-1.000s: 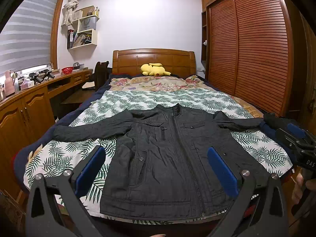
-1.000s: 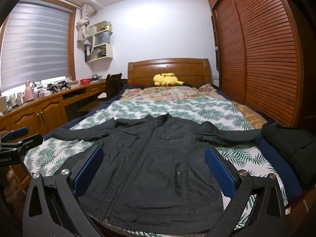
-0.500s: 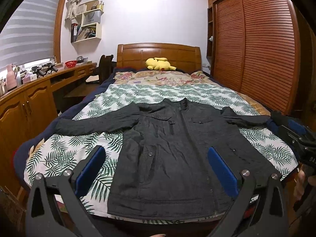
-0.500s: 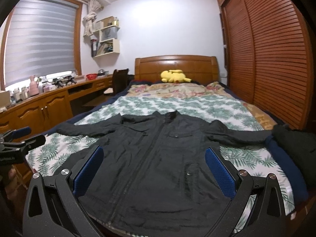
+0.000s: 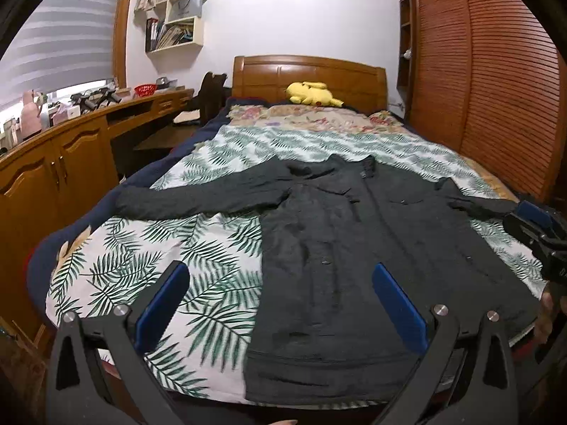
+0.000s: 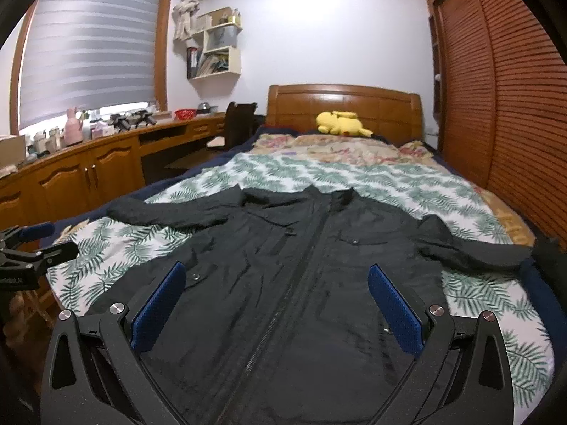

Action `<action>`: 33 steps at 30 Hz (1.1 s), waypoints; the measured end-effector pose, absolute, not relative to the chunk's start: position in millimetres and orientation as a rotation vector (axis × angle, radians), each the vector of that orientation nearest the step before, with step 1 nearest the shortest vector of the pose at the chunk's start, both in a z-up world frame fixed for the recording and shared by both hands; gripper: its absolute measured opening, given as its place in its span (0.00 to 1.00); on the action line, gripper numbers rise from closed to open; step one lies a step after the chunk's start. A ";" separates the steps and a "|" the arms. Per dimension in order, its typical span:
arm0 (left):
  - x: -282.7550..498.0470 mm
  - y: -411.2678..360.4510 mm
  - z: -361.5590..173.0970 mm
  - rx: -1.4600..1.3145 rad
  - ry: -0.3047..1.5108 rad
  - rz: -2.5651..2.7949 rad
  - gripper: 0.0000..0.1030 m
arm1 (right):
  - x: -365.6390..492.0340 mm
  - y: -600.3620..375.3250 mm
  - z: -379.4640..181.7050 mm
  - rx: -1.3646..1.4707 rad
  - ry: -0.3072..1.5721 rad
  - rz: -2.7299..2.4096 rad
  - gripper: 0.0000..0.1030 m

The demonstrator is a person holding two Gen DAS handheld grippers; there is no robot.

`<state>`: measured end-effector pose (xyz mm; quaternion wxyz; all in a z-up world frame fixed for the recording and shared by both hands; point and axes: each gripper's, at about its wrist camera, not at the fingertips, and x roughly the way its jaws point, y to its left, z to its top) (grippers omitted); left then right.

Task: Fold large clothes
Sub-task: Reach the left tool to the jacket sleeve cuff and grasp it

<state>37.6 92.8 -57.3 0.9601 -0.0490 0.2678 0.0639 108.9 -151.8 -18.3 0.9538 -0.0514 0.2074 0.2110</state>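
A large black zip jacket (image 5: 354, 248) lies flat and face up on the leaf-print bedspread (image 5: 141, 258), sleeves spread to both sides; it also shows in the right wrist view (image 6: 301, 283). My left gripper (image 5: 280, 301) is open and empty, above the jacket's lower left edge near the foot of the bed. My right gripper (image 6: 276, 301) is open and empty, above the jacket's lower front over the zip. Each gripper shows at the edge of the other's view: the right one (image 5: 538, 233), the left one (image 6: 32, 248).
A dark folded garment (image 6: 553, 265) lies at the bed's right edge. A yellow plush toy (image 5: 312, 94) sits by the wooden headboard (image 5: 308, 74). A wooden desk with cabinets (image 5: 53, 163) runs along the left. Slatted wardrobe doors (image 5: 496, 88) stand on the right.
Both grippers have dropped lower and closer to the foot of the bed; the left view has shifted left, so the jacket now sits more to the right. The jacket has not moved.
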 end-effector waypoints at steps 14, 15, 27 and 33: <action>84.6 154.6 -101.3 -0.094 0.645 0.210 1.00 | 174.7 -114.2 -62.8 -0.134 0.483 0.504 1.00; 88.3 160.8 -103.3 -0.096 0.653 0.213 1.00 | 179.6 -109.8 -66.4 -0.143 0.487 0.510 1.00; 118.1 253.2 -129.3 -0.107 0.768 0.276 1.00 | 230.1 -61.7 -103.2 -0.210 0.612 0.592 1.00; 138.6 310.1 -129.6 -0.174 0.776 0.286 1.00 | 247.5 -29.6 -109.4 -0.234 0.633 0.647 1.00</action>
